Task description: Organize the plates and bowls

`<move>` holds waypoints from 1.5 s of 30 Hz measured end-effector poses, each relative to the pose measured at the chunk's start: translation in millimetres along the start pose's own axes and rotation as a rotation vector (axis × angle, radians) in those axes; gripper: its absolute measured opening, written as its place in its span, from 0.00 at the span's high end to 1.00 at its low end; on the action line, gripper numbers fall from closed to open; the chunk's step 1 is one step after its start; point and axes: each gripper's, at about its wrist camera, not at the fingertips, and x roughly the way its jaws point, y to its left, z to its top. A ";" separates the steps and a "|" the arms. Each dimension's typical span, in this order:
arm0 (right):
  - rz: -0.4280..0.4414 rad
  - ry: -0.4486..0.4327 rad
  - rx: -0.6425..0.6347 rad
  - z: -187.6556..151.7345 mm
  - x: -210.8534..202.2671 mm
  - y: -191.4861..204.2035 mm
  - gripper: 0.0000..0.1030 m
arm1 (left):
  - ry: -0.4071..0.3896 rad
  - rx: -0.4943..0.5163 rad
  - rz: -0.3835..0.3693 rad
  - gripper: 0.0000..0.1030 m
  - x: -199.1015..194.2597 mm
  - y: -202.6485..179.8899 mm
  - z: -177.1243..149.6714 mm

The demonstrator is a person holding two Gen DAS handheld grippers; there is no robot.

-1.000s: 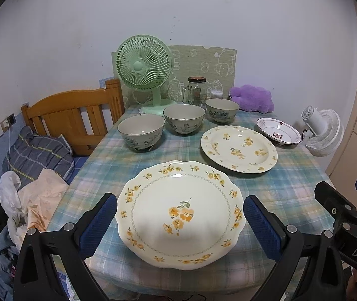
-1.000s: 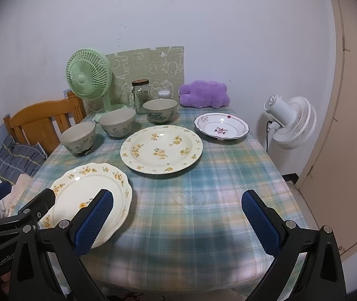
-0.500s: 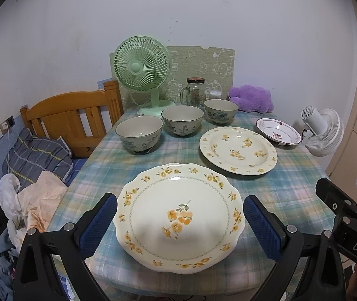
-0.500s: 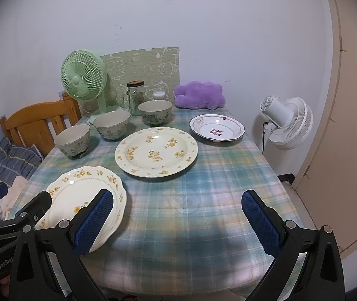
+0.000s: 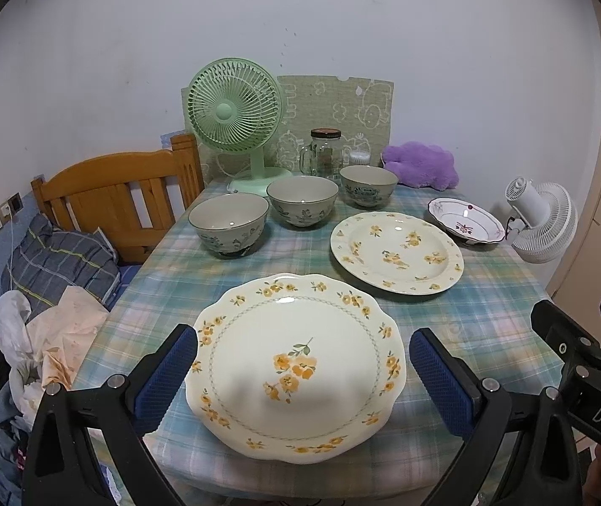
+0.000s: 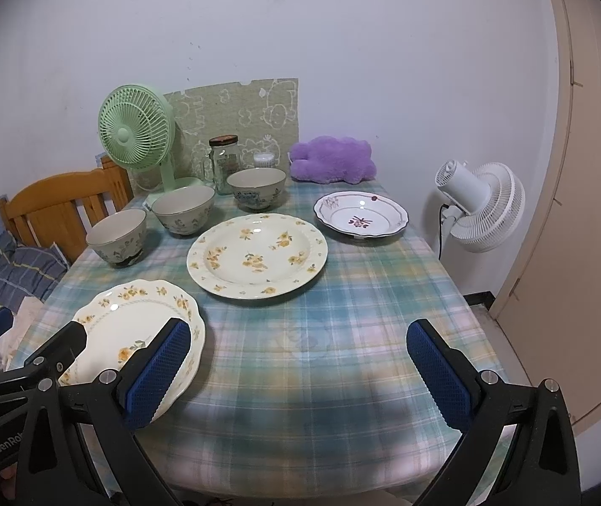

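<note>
A scalloped yellow-flower plate (image 5: 296,362) (image 6: 131,329) lies at the table's near left edge. My left gripper (image 5: 300,379) is open and straddles it from above the near edge. A round yellow-flower plate (image 5: 396,252) (image 6: 257,249) lies mid-table. A small red-patterned plate (image 5: 465,221) (image 6: 361,218) lies far right. Three grey bowls (image 5: 229,223) (image 5: 302,205) (image 5: 368,185) stand in a row behind. My right gripper (image 6: 300,371) is open and empty over the near right tablecloth.
The plaid tablecloth (image 6: 342,316) covers the table. A green fan (image 5: 235,118), a glass jar (image 5: 324,152) and a purple plush (image 5: 420,164) stand at the back. A white fan (image 6: 479,206) stands right of the table. A wooden chair (image 5: 110,198) and clothes (image 5: 47,324) are left.
Both grippers have drawn slightly back and up from the table. Both stay open; no dish has moved.
</note>
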 end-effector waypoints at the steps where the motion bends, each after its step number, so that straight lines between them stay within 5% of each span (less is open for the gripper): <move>1: 0.000 0.000 0.000 -0.1 0.0 0.4 0.00 | 0.000 0.000 0.001 0.02 0.3 -0.5 0.1; 14: 0.040 0.054 0.016 2.3 18.3 13.1 0.00 | 0.048 -0.015 0.026 0.04 16.2 14.7 4.2; 29: 0.097 0.197 -0.001 15.3 94.2 89.0 0.00 | 0.217 -0.039 0.081 0.08 91.3 81.4 19.1; 45: 0.081 0.441 -0.011 -14.1 172.4 128.4 0.13 | 0.449 -0.029 -0.025 0.26 171.1 100.1 -8.4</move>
